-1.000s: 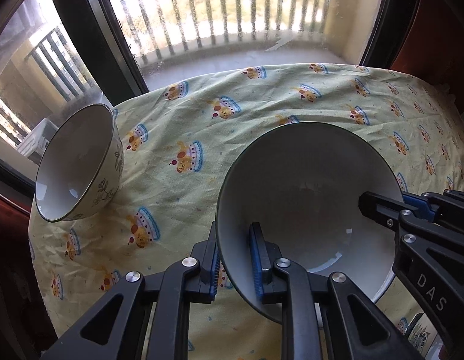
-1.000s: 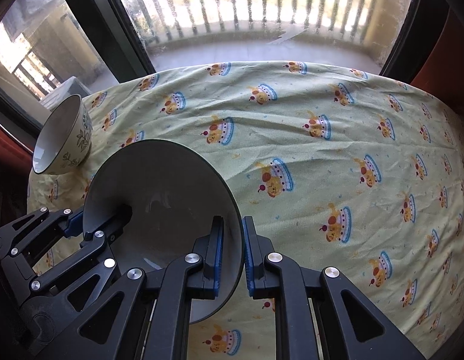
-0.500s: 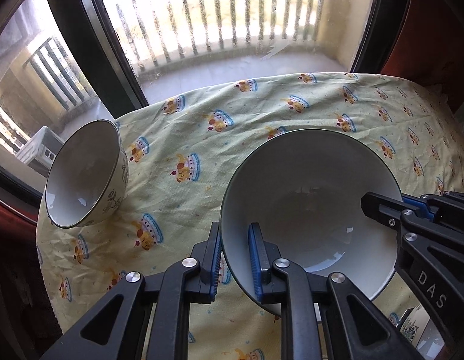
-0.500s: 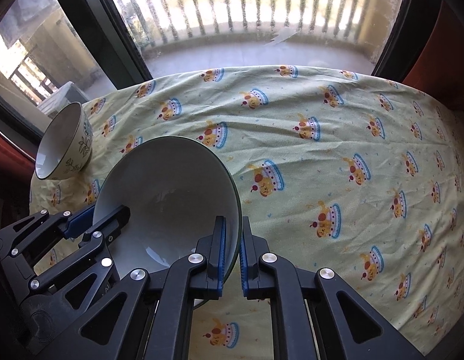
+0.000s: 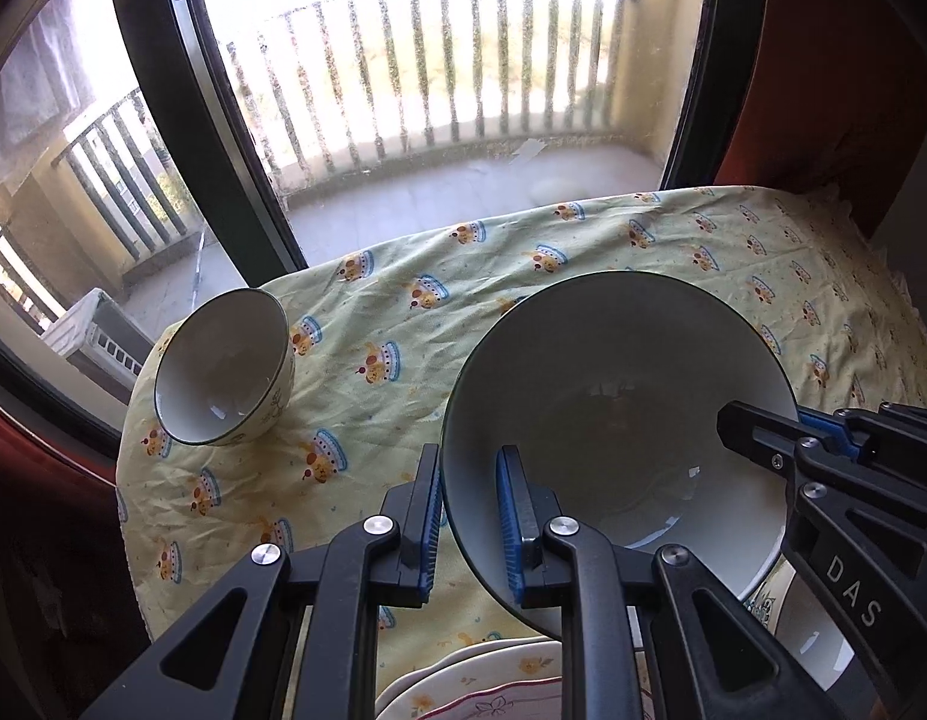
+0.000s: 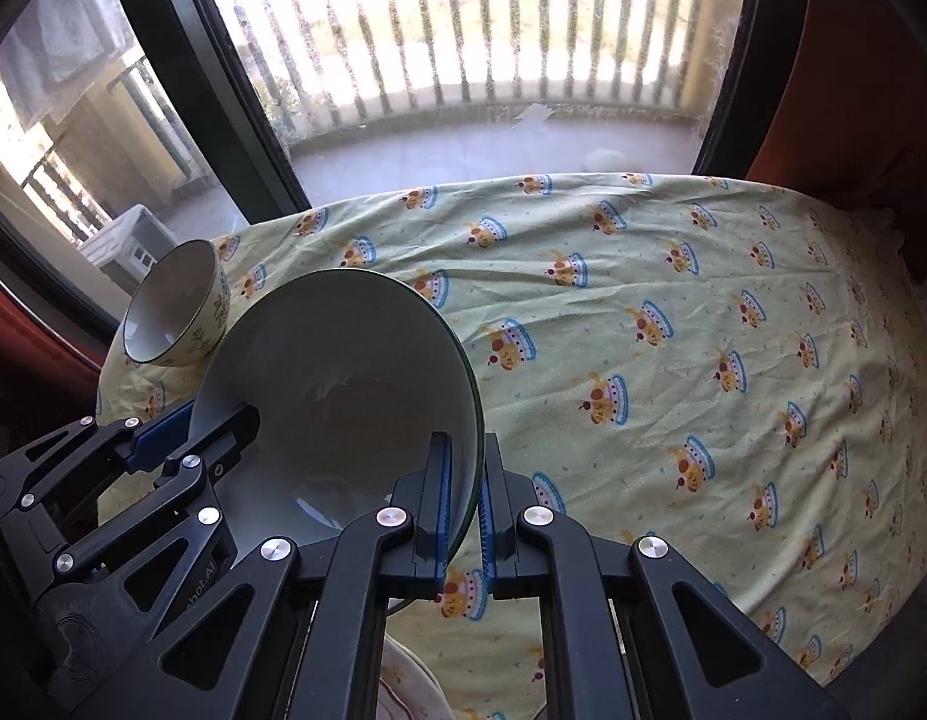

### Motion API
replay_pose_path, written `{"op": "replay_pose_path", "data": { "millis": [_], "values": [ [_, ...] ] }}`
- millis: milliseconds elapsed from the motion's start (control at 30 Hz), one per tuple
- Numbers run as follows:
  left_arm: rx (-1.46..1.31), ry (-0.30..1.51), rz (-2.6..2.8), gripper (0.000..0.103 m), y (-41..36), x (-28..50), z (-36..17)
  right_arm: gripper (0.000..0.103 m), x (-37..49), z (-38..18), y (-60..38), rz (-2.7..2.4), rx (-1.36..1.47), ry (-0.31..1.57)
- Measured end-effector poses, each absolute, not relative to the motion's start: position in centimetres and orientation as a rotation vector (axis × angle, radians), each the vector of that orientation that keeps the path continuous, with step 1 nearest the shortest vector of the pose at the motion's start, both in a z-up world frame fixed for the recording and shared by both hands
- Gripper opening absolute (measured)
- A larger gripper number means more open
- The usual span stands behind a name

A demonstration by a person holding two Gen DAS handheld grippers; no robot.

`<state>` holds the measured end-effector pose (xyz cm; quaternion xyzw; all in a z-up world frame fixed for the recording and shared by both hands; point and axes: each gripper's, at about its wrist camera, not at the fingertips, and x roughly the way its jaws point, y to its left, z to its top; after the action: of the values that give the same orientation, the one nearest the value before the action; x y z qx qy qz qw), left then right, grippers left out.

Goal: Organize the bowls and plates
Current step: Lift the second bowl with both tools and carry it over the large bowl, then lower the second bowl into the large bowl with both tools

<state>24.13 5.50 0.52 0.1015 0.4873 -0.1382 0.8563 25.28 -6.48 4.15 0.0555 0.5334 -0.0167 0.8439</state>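
Observation:
Both grippers hold one large white bowl point(image 5: 619, 396) with a dark rim, lifted above the table. My left gripper point(image 5: 468, 516) is shut on its left rim. My right gripper point(image 6: 465, 510) is shut on its right rim, and the bowl also shows in the right wrist view point(image 6: 343, 396). A small floral bowl point(image 5: 223, 366) stands on the far left of the tablecloth, also seen in the right wrist view point(image 6: 175, 312). Plates point(image 5: 487, 684) lie below the big bowl at the near edge.
The table is covered with a yellow cloth point(image 6: 673, 360) with cake prints. A window with dark frames point(image 5: 181, 120) and a balcony rail lies beyond the far edge. The small bowl sits close to the table's left edge.
Both grippers and the big bowl have drawn back and up from the table. The small bowl now looks farther away, and plates have come into view below.

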Motion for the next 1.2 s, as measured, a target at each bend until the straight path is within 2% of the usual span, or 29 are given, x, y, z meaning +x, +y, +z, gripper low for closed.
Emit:
{"op": "replay_pose_path", "data": {
  "millis": [533, 1200],
  "values": [
    [0.151, 1.003, -0.199, 0.015, 0.3, 16.4, 3.1, 0.011, 18.3, 6.7, -11.7, 0.068, 0.084, 1.091],
    [0.064, 1.090, -0.100, 0.015, -5.8, 8.8, -1.2, 0.011, 11.5, 3.8, -18.3, 0.163, -0.014, 1.132]
  ]
}}
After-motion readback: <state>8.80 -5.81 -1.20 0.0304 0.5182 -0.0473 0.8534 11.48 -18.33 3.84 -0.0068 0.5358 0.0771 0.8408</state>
